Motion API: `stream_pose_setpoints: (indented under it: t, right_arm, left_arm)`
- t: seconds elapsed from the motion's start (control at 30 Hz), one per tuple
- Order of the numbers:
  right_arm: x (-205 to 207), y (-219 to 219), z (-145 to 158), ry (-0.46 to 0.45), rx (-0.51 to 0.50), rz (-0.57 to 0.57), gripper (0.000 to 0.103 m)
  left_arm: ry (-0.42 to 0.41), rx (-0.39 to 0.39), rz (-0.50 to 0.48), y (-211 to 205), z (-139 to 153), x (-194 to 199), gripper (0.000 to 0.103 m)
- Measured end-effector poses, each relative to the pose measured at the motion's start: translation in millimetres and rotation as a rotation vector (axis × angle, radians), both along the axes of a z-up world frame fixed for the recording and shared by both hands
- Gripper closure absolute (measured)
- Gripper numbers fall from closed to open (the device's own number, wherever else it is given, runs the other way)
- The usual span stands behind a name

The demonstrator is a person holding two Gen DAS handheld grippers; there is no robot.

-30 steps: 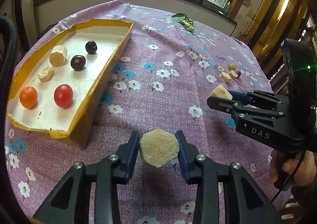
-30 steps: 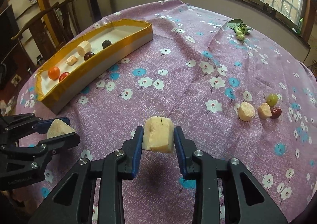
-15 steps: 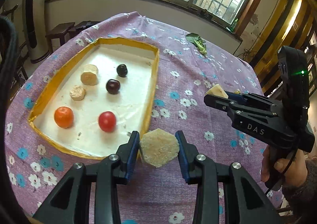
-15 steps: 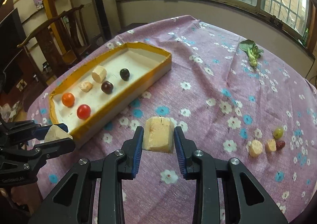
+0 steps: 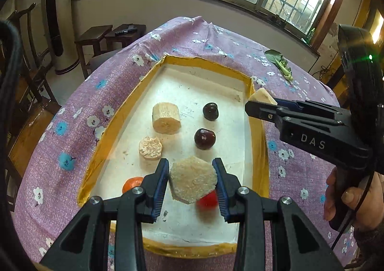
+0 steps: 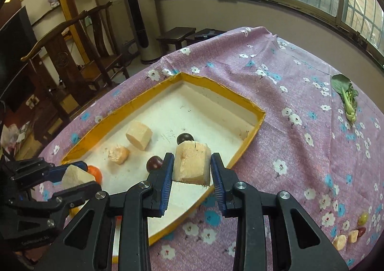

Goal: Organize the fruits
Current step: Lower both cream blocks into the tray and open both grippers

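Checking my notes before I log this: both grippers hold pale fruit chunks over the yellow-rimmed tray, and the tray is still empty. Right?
Not quite: the tray is not empty. The left wrist view shows two pale chunks, two dark cherries, an orange fruit and a red one lying in it. Both the left gripper and right gripper do hold pale chunks.

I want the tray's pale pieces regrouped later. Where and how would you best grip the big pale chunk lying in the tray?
Grip the big pale chunk across its faceted side walls, coming from above with jaws straddling it. It lies on its side with a cut face towards the camera, and bare tray floor around it probably leaves finger room.
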State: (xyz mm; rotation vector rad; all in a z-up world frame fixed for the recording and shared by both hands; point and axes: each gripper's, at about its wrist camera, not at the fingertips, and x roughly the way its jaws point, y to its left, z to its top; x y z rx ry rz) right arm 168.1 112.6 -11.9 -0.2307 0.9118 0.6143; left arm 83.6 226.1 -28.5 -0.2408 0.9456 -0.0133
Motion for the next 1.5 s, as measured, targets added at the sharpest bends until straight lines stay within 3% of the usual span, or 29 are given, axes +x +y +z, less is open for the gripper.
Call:
stream_pose_setpoints:
  t: [0.43, 0.73, 1.03, 1.27, 1.5]
  right_arm:
    - [49, 17, -37, 0.02, -0.099, -0.022, 0.073]
    - [52, 33, -50, -0.013, -0.177, 0.032, 0.073]
    - [44, 30, -43, -0.021, -0.17, 0.025, 0.066]
    - [24, 14, -26, -0.036, -0.133, 0.005, 0.064]
    - [-7, -9, -12, -0.038, -0.094, -0.008, 0.061]
  left_arm:
    - [0.041, -0.001, 0.016, 10, -24, 33, 0.064]
    - [0.043, -0.009, 0.028, 13, -27, 40, 0.064]
    - [0.061, -0.019, 0.046, 15, -26, 40, 0.063]
    - [0.039, 0.017, 0.06, 7, -14, 27, 0.047]
    - [0.022, 0.042, 0.062, -8, -2, 13, 0.038]
